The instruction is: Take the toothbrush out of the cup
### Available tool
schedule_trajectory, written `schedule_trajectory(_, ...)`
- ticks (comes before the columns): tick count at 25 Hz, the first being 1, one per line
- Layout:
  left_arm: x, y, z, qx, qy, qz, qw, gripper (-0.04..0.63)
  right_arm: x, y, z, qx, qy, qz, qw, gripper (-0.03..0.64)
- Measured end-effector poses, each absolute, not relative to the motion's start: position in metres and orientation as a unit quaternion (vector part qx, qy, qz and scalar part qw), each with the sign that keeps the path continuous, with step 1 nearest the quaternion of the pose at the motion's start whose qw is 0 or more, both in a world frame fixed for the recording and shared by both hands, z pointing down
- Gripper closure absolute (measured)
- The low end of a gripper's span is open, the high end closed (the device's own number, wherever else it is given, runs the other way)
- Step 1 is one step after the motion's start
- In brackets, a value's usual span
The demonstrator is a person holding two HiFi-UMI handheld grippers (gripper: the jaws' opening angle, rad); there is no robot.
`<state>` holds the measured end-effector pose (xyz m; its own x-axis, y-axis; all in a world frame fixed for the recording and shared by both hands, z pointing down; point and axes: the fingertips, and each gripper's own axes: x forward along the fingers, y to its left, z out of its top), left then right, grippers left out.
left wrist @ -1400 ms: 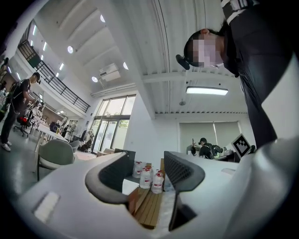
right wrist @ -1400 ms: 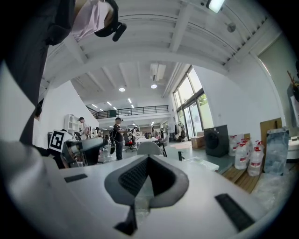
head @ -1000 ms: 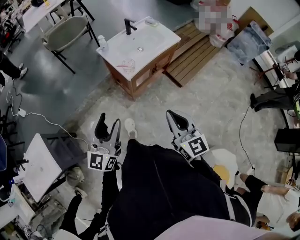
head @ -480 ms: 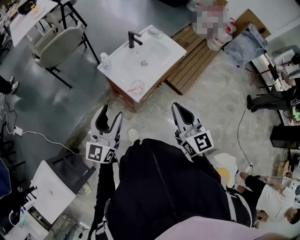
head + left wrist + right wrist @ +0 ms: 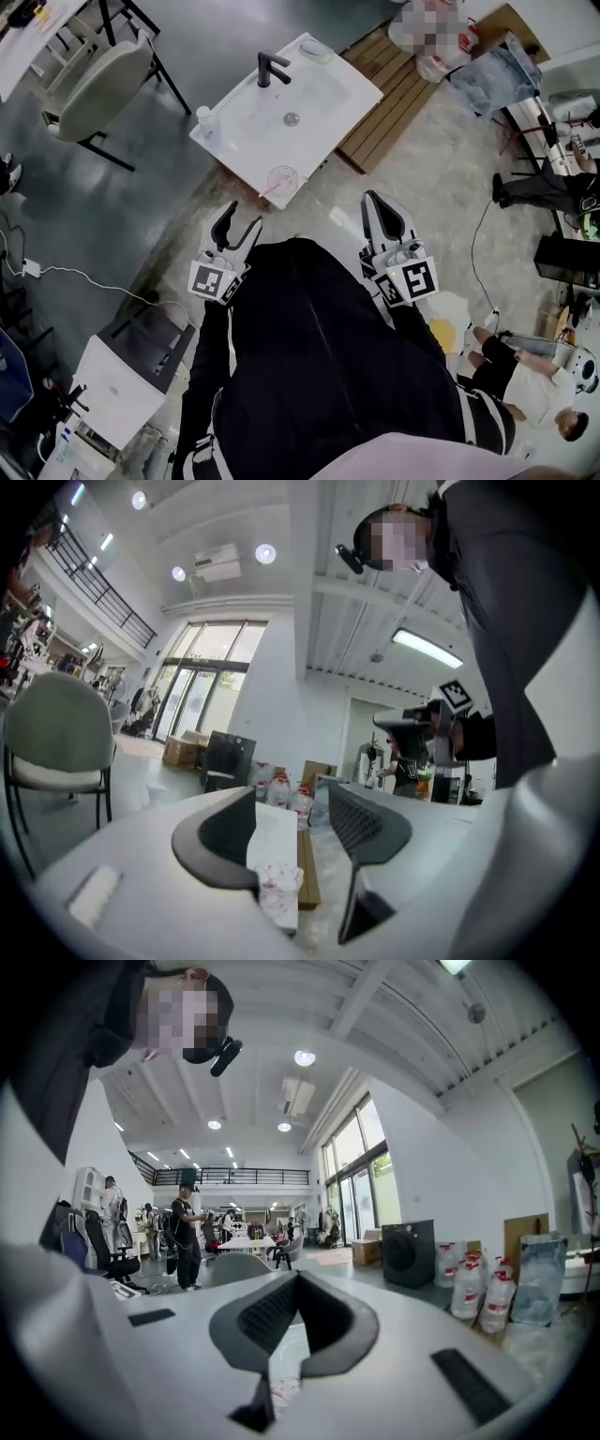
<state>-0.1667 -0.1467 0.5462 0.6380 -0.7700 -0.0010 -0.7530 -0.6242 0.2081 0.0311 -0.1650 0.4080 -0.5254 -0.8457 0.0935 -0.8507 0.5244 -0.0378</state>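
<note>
A clear cup [image 5: 281, 177] with a pink toothbrush [image 5: 273, 188] in it stands at the near edge of the white sink top [image 5: 323, 98]. My left gripper [image 5: 239, 221] is open and empty, a short way below the cup and apart from it. In the left gripper view the cup [image 5: 278, 885] shows low between the spread jaws of that gripper [image 5: 291, 799]. My right gripper [image 5: 373, 200] is shut with nothing in it, to the right of the sink cabinet. In the right gripper view its jaw tips [image 5: 296, 1279] meet.
A black faucet [image 5: 272, 67], a small white bottle [image 5: 203, 117] and a dish [image 5: 316, 52] stand on the sink top. A wooden pallet [image 5: 389, 98] lies right of it, a chair [image 5: 94, 75] far left, a white box [image 5: 117, 389] lower left. People sit at right.
The person has walked up to the sink, so the cup now lies just ahead of the left gripper. Both grippers came forward; their jaw states look unchanged.
</note>
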Motion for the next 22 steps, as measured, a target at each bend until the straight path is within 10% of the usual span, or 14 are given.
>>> schedule_trajectory(14, -0.126, -0.208, 0.724, 0.823, -0.495, -0.056, 0.273, 0.362, 0.050, -0.224, 0.440, 0.438, -0.891, 0.057, 0.105, 0.617)
schedule_trajectory(17, -0.123, -0.216, 0.719, 0.826, -0.493, -0.058, 0.268, 0.528, 0.055, -0.228, 0.449, 0.437, -0.891, 0.072, 0.102, 0.617)
schedule_trajectory(22, -0.121, -0.219, 0.709, 0.832, -0.490, -0.042, 0.258, 0.541, 0.067, -0.234, 0.449, 0.441, -0.890, 0.077, 0.084, 0.617)
